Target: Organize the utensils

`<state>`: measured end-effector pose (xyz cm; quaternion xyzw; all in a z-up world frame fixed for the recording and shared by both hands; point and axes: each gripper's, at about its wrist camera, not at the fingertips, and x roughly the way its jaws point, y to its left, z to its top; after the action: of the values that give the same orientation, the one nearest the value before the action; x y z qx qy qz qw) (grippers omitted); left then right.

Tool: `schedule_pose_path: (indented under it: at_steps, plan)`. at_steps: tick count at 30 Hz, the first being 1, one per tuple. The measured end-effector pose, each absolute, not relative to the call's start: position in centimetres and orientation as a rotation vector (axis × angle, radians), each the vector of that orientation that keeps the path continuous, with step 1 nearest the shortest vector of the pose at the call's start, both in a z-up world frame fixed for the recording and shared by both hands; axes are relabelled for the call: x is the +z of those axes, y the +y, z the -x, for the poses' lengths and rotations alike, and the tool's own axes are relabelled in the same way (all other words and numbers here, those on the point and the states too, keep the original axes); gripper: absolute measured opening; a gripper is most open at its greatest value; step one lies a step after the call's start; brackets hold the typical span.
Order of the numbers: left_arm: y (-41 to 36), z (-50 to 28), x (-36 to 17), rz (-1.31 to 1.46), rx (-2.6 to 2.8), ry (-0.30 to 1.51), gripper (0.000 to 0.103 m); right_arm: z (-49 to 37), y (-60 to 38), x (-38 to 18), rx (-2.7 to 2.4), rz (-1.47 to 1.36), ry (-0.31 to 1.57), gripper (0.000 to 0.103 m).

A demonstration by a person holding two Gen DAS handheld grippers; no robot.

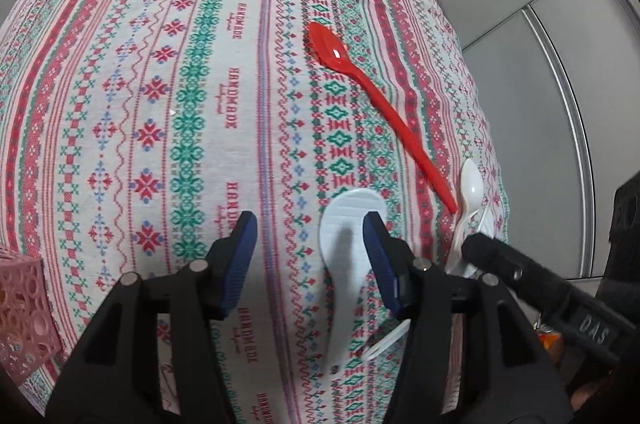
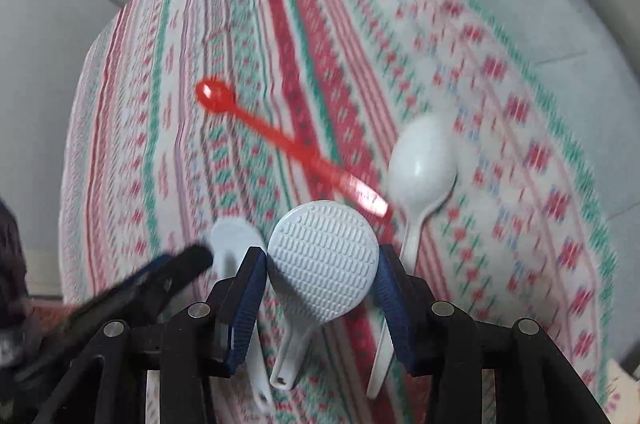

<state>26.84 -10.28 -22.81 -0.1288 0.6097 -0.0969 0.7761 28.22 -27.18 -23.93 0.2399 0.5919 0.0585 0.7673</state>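
A red plastic spoon (image 1: 372, 100) lies on the patterned tablecloth (image 1: 160, 84); it also shows in the right wrist view (image 2: 280, 136). A white rice paddle (image 1: 344, 236) lies just inside my open left gripper (image 1: 310, 224), by its right finger. A white spoon (image 1: 471, 184) lies near the table's right edge. In the right wrist view my right gripper (image 2: 322, 256) is open around a textured white rice paddle (image 2: 324, 264). A white spoon (image 2: 420, 168) lies to its right and a second white paddle (image 2: 236, 240) to its left.
A pink perforated basket (image 1: 22, 308) stands at the left edge of the table. The other gripper's black finger (image 1: 520, 276) reaches in from the right. Grey sofa cushions (image 1: 540, 84) surround the table. The right wrist view is motion-blurred.
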Motion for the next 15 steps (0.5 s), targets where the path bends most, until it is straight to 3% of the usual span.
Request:
schedule_pose_path:
  at_steps: [15]
  plan:
    - [-19.0,-27.9,-24.0,-0.010,-0.154,1.247,0.058,-26.6,-32.7,-22.0,0.061,-0.635,1.198,0.049]
